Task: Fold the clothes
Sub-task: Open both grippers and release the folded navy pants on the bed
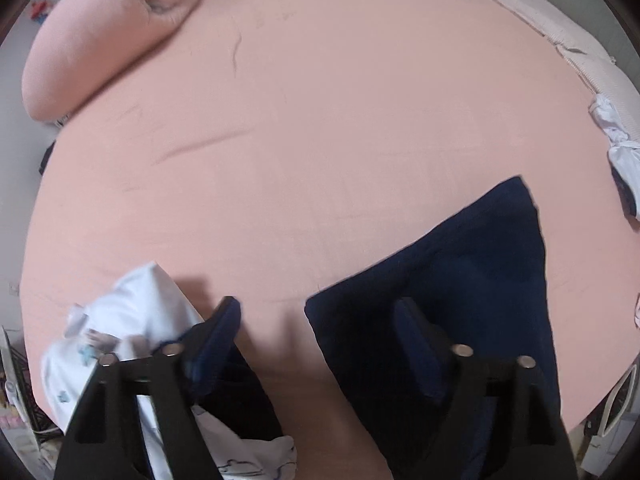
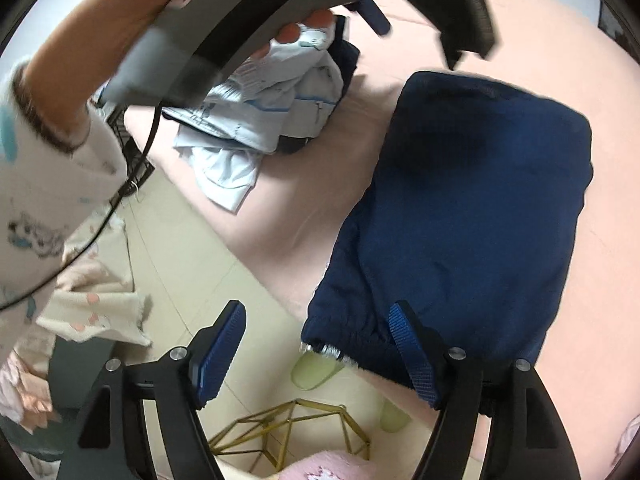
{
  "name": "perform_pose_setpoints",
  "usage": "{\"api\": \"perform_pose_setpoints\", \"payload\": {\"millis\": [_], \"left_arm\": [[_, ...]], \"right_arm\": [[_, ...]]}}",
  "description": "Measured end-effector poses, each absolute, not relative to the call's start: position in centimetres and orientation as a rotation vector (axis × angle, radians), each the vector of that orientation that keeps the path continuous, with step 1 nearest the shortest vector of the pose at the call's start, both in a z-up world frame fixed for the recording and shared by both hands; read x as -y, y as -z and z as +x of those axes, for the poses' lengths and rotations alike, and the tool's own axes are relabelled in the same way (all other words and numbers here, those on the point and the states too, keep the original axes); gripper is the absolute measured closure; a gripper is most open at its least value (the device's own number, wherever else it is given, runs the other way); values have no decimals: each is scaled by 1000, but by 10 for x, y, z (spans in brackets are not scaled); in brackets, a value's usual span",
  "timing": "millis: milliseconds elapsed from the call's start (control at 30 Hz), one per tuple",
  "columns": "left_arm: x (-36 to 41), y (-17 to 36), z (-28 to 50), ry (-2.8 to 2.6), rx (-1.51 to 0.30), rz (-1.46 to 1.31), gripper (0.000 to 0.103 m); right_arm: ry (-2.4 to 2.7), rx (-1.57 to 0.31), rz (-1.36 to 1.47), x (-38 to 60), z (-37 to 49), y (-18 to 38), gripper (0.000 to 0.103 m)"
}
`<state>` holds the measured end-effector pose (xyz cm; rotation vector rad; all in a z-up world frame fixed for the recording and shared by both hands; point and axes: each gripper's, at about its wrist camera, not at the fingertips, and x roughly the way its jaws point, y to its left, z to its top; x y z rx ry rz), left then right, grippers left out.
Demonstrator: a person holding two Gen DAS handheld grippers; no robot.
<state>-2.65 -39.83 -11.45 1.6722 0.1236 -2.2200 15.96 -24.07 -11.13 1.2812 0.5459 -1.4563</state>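
Right wrist view: folded navy garment (image 2: 472, 208) lies flat on bed (image 2: 320, 184).

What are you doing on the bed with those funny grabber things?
A person is folding clothes on a pink bed with tongs in each hand. The navy garment lies folded near the bed's edge. Both the left tongs and right tongs are open, gripping nothing. A crumpled pale blue garment waits beside it.

Pink pillow (image 1: 100, 52) on pink bed sheet (image 1: 320, 120); green slippers (image 2: 316, 370), gold wire frame (image 2: 292, 432) on floor.
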Motion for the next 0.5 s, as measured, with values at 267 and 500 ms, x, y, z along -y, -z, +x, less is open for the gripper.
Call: {"api": "perform_pose_setpoints", "payload": {"millis": [267,500], "left_arm": [[382,82,-18,2266,-36,1542,24],[366,53,14,2341,43,1337,23]], "right_arm": [[1459,-491,1254,224,154,93,29],[1499,-455,1273,226,155,111,29]]}}
